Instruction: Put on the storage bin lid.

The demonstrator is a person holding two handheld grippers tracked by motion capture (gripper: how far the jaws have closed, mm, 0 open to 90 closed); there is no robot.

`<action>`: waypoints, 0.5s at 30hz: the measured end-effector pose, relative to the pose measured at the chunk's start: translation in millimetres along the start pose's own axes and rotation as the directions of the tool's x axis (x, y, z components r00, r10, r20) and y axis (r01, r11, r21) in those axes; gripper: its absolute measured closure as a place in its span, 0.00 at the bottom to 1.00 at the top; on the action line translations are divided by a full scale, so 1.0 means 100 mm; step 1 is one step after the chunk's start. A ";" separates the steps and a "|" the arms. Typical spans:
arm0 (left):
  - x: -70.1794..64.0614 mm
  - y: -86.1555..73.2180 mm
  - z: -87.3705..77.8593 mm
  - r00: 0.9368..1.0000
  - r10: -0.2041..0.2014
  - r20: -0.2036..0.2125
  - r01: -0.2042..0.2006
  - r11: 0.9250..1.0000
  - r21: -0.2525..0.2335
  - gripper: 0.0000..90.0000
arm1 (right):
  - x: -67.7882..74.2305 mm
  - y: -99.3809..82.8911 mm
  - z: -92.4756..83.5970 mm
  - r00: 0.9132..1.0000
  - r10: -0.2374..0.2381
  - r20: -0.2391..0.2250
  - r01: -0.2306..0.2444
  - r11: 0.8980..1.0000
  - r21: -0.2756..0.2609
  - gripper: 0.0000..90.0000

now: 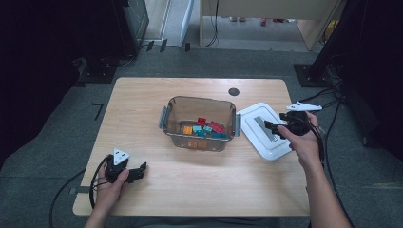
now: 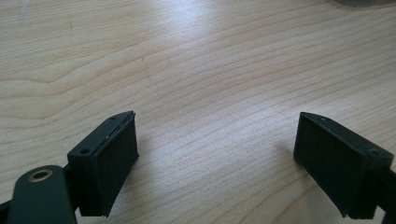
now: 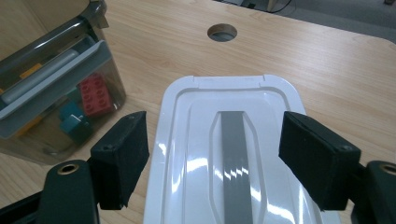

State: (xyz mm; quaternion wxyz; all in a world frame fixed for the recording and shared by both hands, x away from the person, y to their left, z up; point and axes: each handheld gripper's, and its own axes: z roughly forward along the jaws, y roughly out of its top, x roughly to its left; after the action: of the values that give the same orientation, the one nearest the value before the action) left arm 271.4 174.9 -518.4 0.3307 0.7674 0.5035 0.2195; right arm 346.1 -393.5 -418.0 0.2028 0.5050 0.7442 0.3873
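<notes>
- Pale wooden table point(image 1: 157, 95) stands on grey carpet, with a round cable hole point(image 1: 233, 91) near its far edge.
- Right gripper point(image 3: 212, 158) hangs over the white lid point(image 3: 196, 140), its jaws spread wide to either side of the lid's grey handle strip point(image 3: 233, 154) (pads not pressing on it, as far as the right gripper view shows).
- That lid lies flat on the table, just beside the right end of the clear plastic bin point(image 1: 199, 122).
- Red, teal and orange toy bricks point(image 1: 205, 127) lie loose in the bin, which sits mid-table with grey latches at both ends.
- Left gripper point(image 2: 215, 163) rests low over bare wood at the near left, jaws wide apart with nothing between them.
</notes>
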 end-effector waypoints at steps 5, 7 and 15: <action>0.00 0.00 0.00 1.000 -0.001 -0.001 0.001 1.000 0.000 0.15 | -0.04 -0.03 0.04 1.000 0.001 0.013 -0.001 1.000 0.004 0.29; 0.00 0.00 0.00 1.000 -0.003 -0.001 0.003 1.000 -0.002 0.15 | -0.05 -0.03 0.06 1.000 0.000 0.021 0.000 1.000 0.010 0.29; 0.00 0.00 0.00 1.000 -0.001 -0.001 0.001 1.000 0.000 0.15 | -0.10 -0.05 0.17 1.000 0.005 0.029 -0.006 1.000 0.025 0.32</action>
State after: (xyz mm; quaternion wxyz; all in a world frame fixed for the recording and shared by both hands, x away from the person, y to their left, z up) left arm 271.3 174.8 -518.5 0.3308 0.7669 0.5042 0.2197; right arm 358.8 -396.8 -433.9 0.2062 0.5150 0.7446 0.3712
